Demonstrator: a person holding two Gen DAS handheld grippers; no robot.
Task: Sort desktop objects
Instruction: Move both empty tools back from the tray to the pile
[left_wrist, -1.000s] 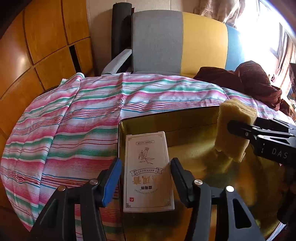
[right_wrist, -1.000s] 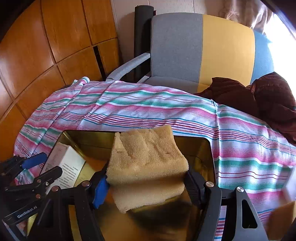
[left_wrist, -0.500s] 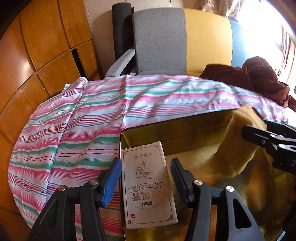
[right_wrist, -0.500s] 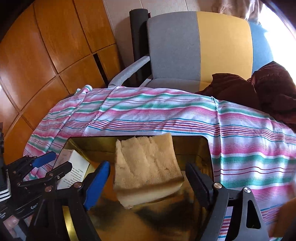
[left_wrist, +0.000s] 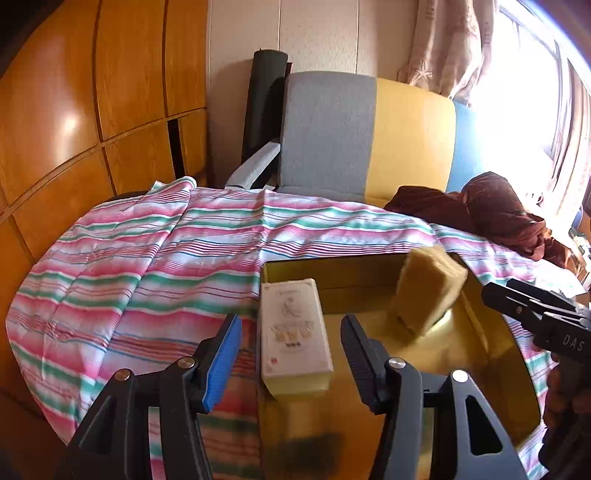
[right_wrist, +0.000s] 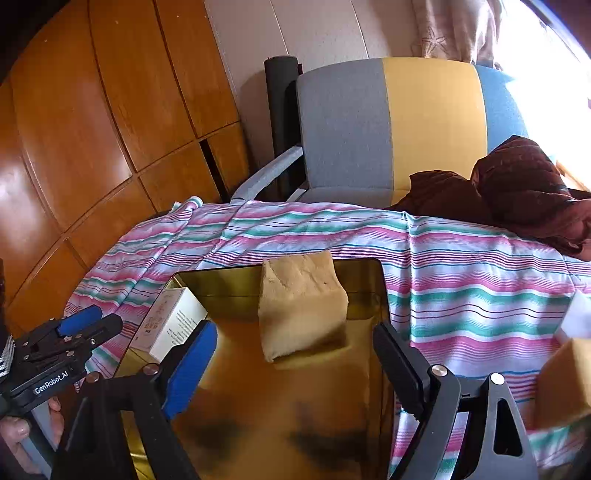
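Yellow sponge (right_wrist: 301, 302) in gold tray (right_wrist: 373, 295) | ahead of right hand-held gripper (right_wrist: 295, 354) | released

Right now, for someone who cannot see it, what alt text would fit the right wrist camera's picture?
A tan sponge sits in a shiny gold tray on a striped cloth, between the open right gripper fingers. A white box lies at the tray's left edge, with the left gripper beside it.

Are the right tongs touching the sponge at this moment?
Apart. The right wrist view shows the right tongs open, with gold tray visible between each finger and the sponge.
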